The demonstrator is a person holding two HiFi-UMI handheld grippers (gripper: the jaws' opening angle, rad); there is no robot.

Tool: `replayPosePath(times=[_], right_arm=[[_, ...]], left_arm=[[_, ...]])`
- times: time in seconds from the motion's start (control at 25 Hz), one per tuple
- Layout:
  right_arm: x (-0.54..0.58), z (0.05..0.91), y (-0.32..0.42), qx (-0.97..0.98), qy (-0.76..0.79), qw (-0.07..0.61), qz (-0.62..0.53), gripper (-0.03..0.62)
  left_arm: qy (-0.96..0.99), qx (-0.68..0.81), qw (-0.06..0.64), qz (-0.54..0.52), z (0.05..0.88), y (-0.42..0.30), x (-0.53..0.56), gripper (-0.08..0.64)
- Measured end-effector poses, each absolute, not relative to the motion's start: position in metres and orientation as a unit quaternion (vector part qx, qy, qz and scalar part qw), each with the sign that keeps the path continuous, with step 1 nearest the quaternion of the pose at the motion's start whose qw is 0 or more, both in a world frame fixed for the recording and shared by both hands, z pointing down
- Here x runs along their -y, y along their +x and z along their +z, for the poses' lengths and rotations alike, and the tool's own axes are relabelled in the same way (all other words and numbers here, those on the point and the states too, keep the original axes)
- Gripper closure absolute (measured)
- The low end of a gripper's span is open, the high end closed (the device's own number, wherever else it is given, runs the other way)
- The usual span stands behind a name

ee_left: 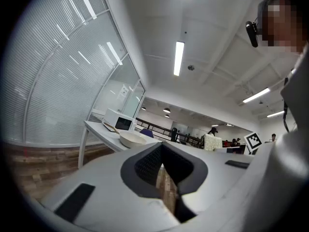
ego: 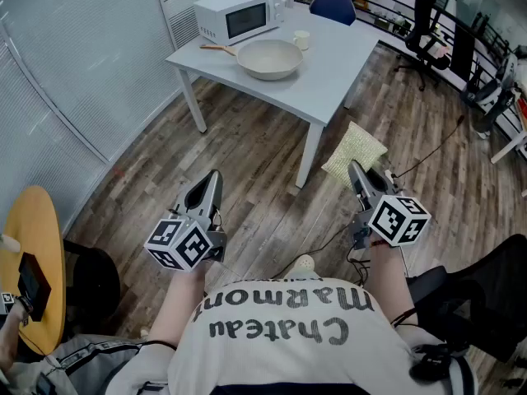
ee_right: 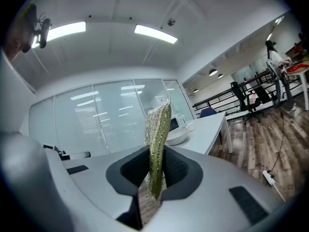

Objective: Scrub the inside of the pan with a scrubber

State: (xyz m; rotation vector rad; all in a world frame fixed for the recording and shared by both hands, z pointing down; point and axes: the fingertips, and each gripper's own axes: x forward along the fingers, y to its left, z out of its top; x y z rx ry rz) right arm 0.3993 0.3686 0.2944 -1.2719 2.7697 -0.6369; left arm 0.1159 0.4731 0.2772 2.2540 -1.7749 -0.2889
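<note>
Head view: where's the pan (ego: 269, 59)?
Twelve o'clock, on the table (ego: 338, 76), beside the microwave (ego: 237, 15).
And the scrubber (ego: 354, 149)?
Two o'clock, pinched upright in the right gripper (ego: 356, 169). The left gripper (ego: 212, 178), at nine o'clock, is clenched and empty.

A grey table (ego: 329, 64) stands on wood-plank floor (ego: 247, 163) beside a blind-covered glass wall (ego: 74, 64), under ceiling strip lights (ee_left: 179, 57).

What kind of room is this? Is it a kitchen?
Probably an office, not a kitchen: black swivel chairs stand at the back, the glass walls have blinds, and the microwave and pan sit on a plain gray table.
</note>
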Motion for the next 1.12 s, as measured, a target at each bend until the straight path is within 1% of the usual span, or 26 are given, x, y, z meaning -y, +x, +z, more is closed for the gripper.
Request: replayPosePath(times=[0.48, 0.68, 0.92, 1.12], right_arm=[[-0.368, 0.281, 0.379, -0.899, -0.399, -0.002, -0.181, 0.535], [-0.358, 0.297, 0.378, -0.889, -0.403, -0.008, -0.216, 0.535], [-0.322, 0.327, 0.372, -0.875, -0.398, -0.004, -0.276, 0.535], [-0.278, 0.336, 0.347, -0.886, -0.386, -0.031, -0.256, 0.534]], left_arm=[[0.772, 0.613, 0.128, -0.106, 0.274, 0.103, -0.477, 0.565], [0.768, 0.615, 0.147, -0.106, 0.284, 0.101, -0.471, 0.565], [0.773, 0.608, 0.16, -0.084, 0.301, 0.106, -0.441, 0.565], [0.769, 0.613, 0.162, -0.082, 0.307, 0.091, -0.401, 0.565]])
